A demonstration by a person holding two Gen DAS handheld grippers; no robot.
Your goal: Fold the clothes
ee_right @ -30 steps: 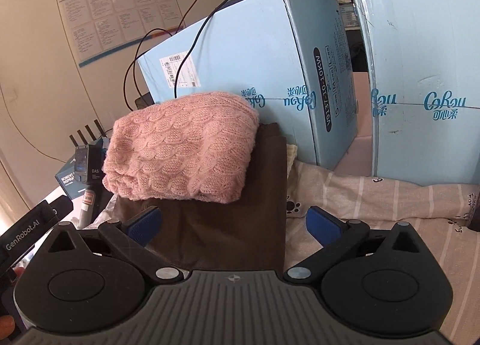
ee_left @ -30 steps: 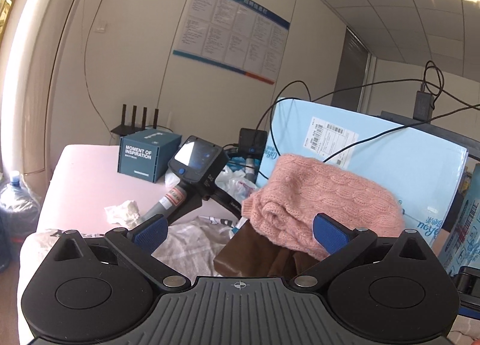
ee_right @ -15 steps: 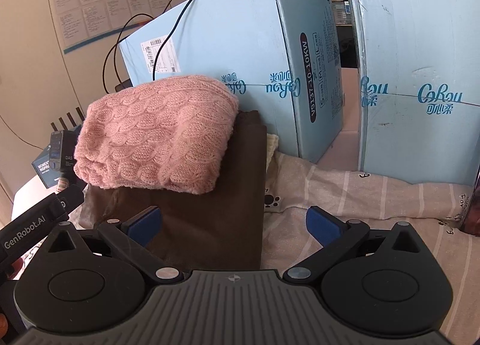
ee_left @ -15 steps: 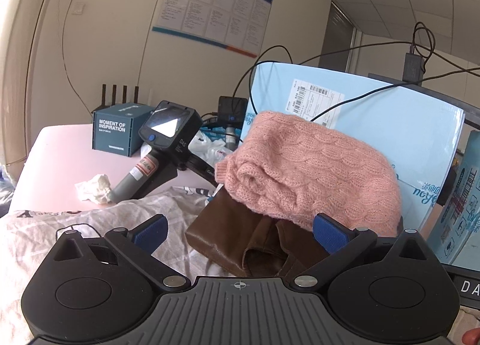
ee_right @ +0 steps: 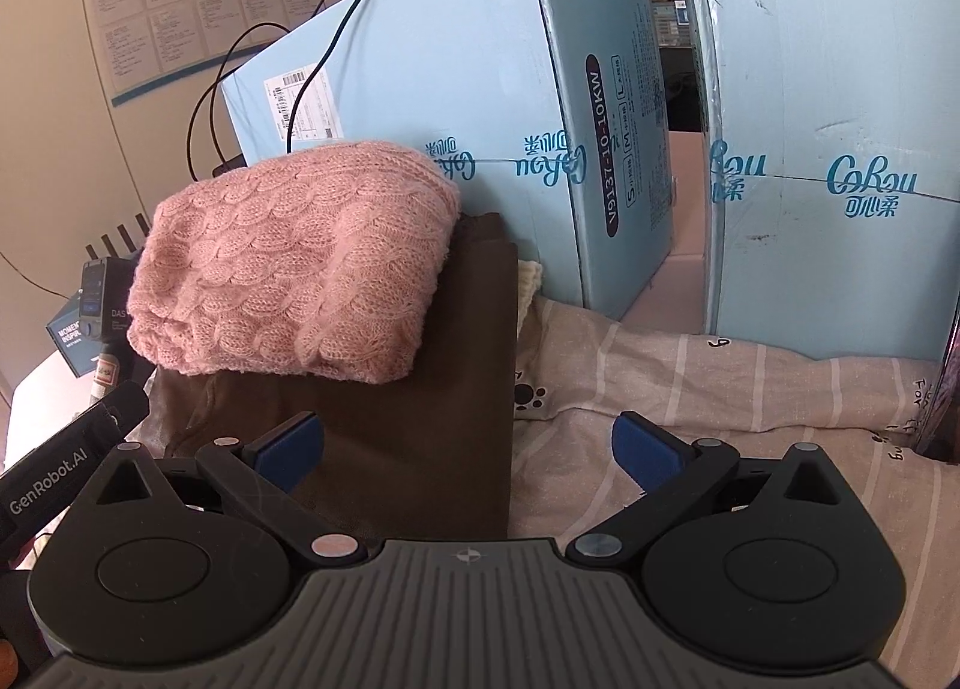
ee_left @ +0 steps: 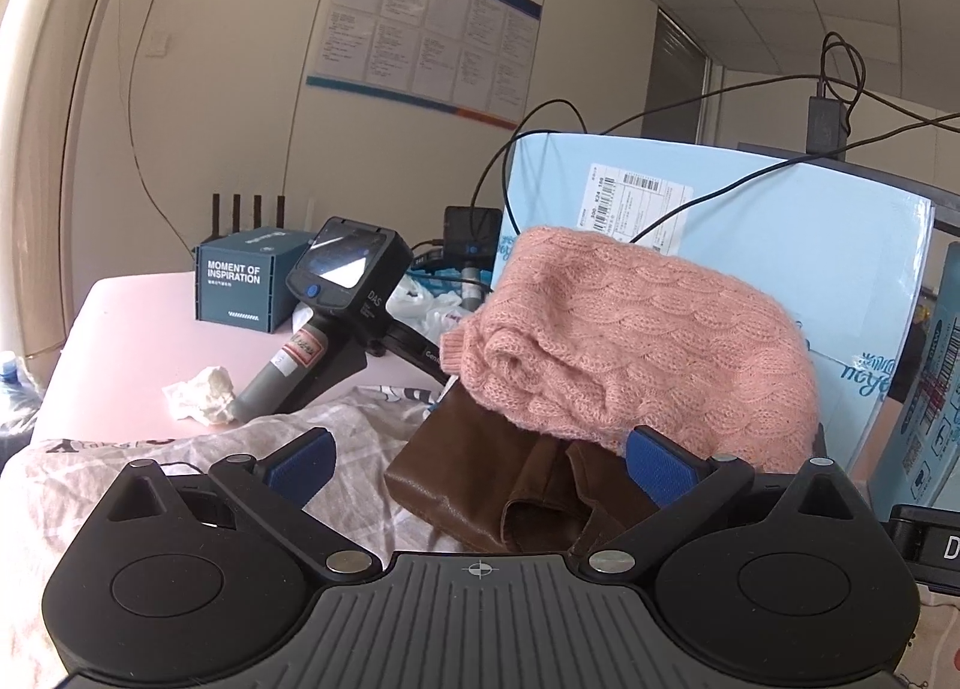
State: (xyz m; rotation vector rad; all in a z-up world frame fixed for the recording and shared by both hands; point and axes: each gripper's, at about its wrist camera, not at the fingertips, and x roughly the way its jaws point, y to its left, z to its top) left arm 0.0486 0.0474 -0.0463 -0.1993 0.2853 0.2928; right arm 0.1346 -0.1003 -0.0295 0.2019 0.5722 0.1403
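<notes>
Both hand-held grippers, left [ee_left: 480, 458] and right [ee_right: 468, 443], are spread wide and empty. Pink knit sweater [ee_right: 294, 263] sits folded on top of the brown garment [ee_right: 414, 419], stacked on the striped sheet [ee_right: 720, 389] beside the blue boxes [ee_right: 480, 107]. Your knit looks soft, light and stretchy; I'd pinch a doubled edge, not a single layer. Brown one looks smoother, maybe slippery.

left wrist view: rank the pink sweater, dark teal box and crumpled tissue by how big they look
1. pink sweater
2. dark teal box, though it sits farther back, so its true size is unsure
3. crumpled tissue
</notes>
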